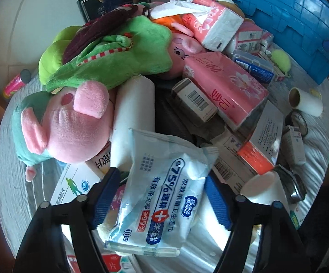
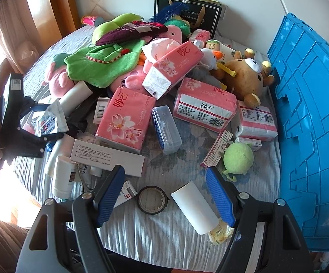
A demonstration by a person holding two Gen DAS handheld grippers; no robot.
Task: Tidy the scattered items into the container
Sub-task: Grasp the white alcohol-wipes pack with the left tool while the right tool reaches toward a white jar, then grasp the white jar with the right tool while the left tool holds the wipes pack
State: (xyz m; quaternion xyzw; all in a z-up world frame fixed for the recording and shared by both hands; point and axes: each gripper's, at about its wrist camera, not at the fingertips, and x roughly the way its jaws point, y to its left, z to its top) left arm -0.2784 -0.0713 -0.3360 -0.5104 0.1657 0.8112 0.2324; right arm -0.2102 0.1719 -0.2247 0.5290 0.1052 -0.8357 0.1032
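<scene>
My left gripper [image 1: 162, 200] is shut on a white and blue wet wipes pack [image 1: 162, 195] and holds it over the pile. The same gripper [image 2: 39, 125] with the pack [image 2: 50, 120] shows at the left of the right wrist view. My right gripper [image 2: 164, 195] is open and empty above a white tube [image 2: 194, 207] and a black tape roll [image 2: 152, 200]. The blue crate [image 2: 312, 125] stands at the right; it also shows in the left wrist view [image 1: 285, 9]. Scattered items include pink tissue packs [image 2: 125, 118], a pink pig plush [image 1: 71, 125] and a brown bear plush [image 2: 244, 79].
A clear blue box [image 2: 166, 129], a green plush ball [image 2: 238, 158], a white medicine box [image 2: 107, 157], a white bottle [image 2: 63, 177] and a black gift box [image 2: 187, 13] lie on the grey cloth [image 2: 164, 238]. A wooden frame [image 2: 57, 4] stands behind at the left.
</scene>
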